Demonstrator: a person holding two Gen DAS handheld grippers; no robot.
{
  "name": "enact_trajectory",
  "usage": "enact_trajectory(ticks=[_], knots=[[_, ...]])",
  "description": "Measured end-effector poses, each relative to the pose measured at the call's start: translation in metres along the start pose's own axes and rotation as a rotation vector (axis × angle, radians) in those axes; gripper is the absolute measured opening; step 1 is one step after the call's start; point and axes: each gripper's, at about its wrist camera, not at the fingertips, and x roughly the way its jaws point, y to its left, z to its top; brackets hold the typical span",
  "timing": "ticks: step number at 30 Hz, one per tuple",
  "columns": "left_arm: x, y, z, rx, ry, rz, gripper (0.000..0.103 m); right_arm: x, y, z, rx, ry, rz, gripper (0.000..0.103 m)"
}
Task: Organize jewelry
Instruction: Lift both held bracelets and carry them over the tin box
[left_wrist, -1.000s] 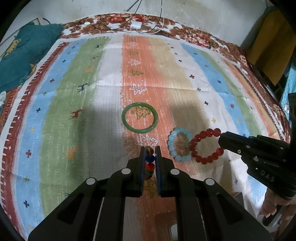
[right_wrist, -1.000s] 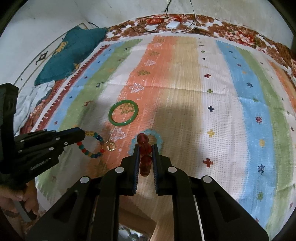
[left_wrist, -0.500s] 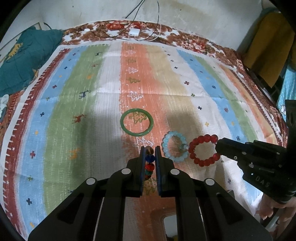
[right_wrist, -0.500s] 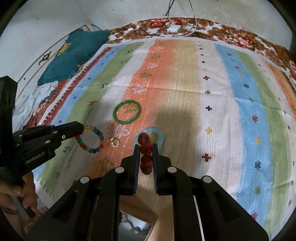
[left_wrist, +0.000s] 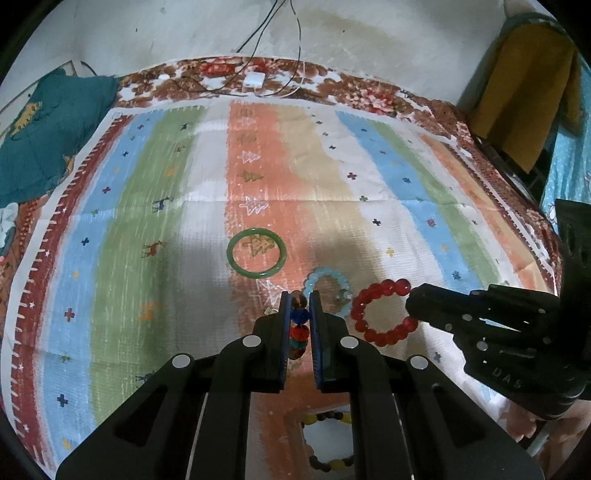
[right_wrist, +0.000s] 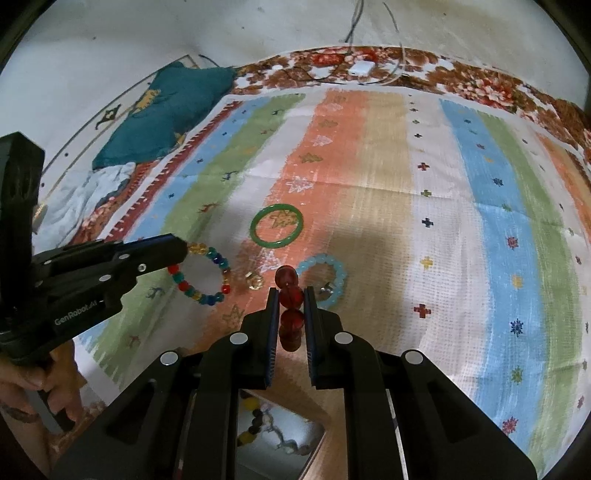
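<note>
Jewelry sorting over a striped cloth (left_wrist: 332, 177), landmark the green bangle (left_wrist: 256, 252) lying flat at its middle. Left of and nearer than the bangle, left tool (left_wrist: 299, 306) clamped narrow on a multicolored bead bracelet (right_wrist: 201, 275), raised off the cloth. Just right and nearer, pale blue bracelet (right_wrist: 325, 280) flat on the fabric. Further right, right tool (right_wrist: 289, 295) pinched narrow on a red bead bracelet (left_wrist: 380, 314), likewise lifted.
</note>
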Motion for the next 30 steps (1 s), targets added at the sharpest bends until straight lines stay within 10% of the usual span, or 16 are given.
enact_trajectory(ticks=[30], knots=[[-0.025, -0.019, -0.017, 0.033, -0.026, -0.014, 0.009, -0.038, 0.016, -0.021, -0.041, -0.059, 0.022, 0.014]])
